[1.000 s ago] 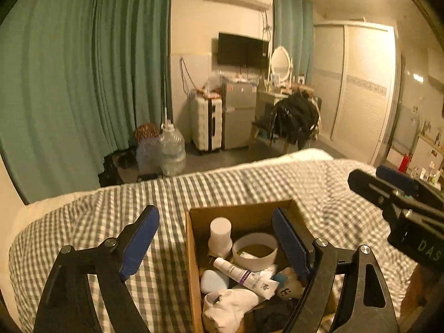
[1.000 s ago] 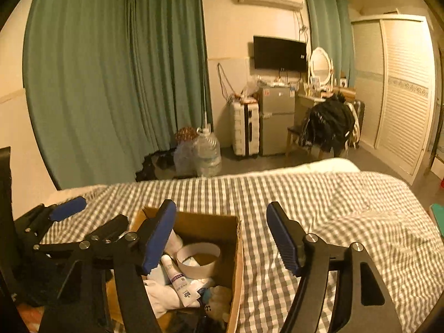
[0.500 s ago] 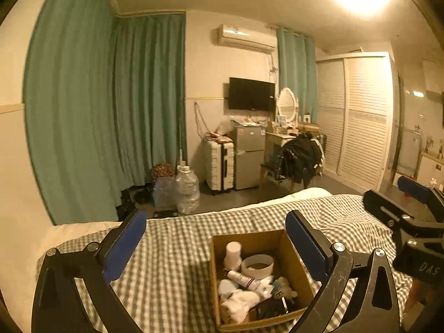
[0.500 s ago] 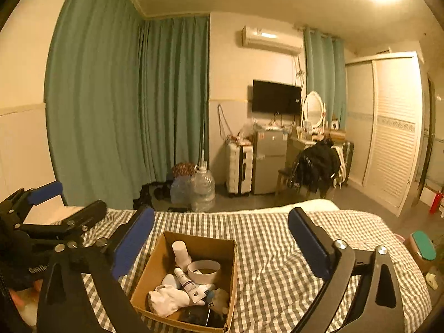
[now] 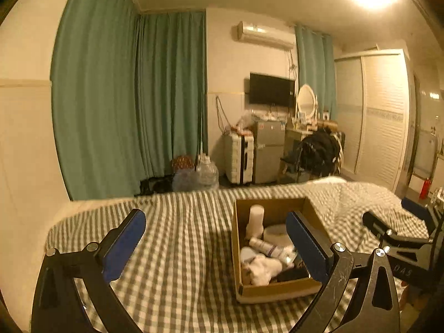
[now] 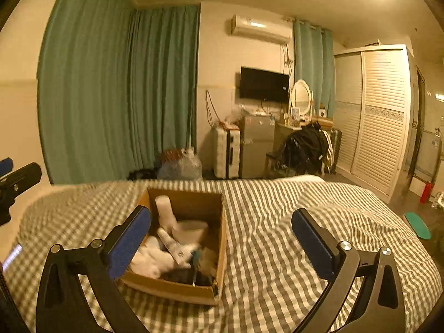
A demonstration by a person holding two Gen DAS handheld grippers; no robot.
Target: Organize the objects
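An open cardboard box (image 5: 277, 291) stands on the checked bed; it also shows in the right wrist view (image 6: 177, 288). It holds a white bottle (image 5: 255, 217), a white roll (image 5: 274, 233), a tube (image 5: 262, 247), a white sock (image 5: 263, 270) and dark items. My left gripper (image 5: 219, 242) is open and empty, held above and in front of the box. My right gripper (image 6: 222, 240) is open and empty, over the box's right side. The right gripper also shows at the right edge of the left wrist view (image 5: 394, 230).
The grey checked bedspread (image 6: 277, 249) covers the bed. Beyond it are green curtains (image 5: 138, 97), water jugs (image 5: 205, 172), a suitcase (image 5: 238, 158), a small fridge (image 5: 267, 149), a chair with dark clothes (image 5: 319, 152) and a white wardrobe (image 5: 383, 116).
Both grippers have pulled up and back from the box, which now looks smaller and farther. Both stay open and empty.
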